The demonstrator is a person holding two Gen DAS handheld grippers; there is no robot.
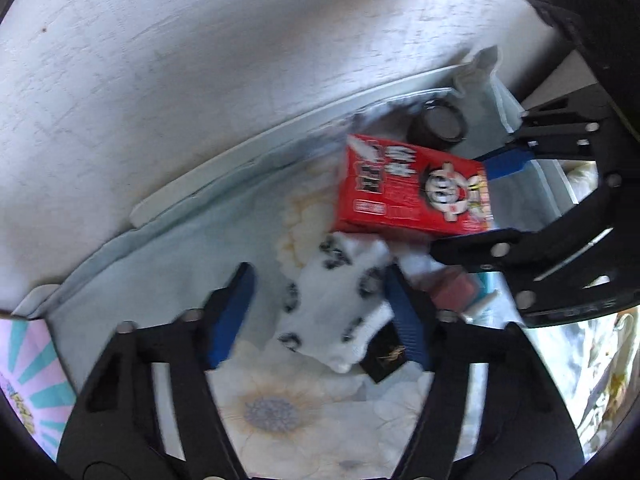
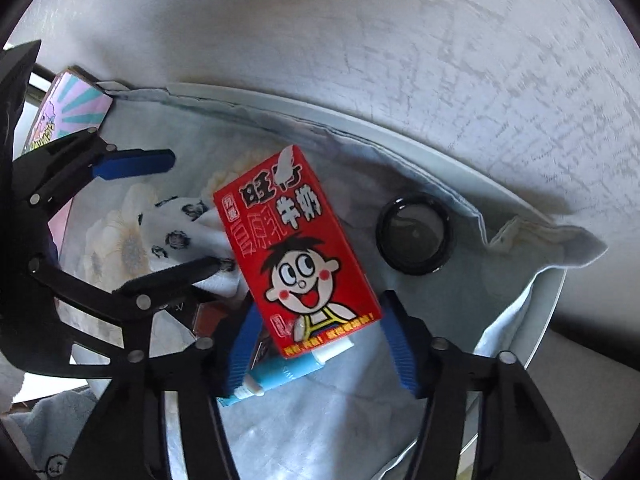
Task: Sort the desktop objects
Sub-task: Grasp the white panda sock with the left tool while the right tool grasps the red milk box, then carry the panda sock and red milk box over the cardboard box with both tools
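Desktop objects are seen heaped on a soft, pale floral cloth [image 2: 328, 412] spread over a round tray [image 2: 552, 304] on a white-grained table [image 1: 200, 60]. A glossy red cardboard milk carton [image 2: 296, 248] printed with a cartoon face is straddled by the right gripper [image 2: 320, 344]; its ribbed blue pads sit beside the carton's lower corners, but contact cannot be told. A knitted white sock [image 1: 340, 304] with black marks is bracketed by the left gripper [image 1: 316, 316], whose jaws stand partly apart, one pad clear of the fabric. A round black lid [image 2: 414, 234] lies near the carton, and a blue-and-white tube [image 2: 280, 374] is partly covered beneath it.
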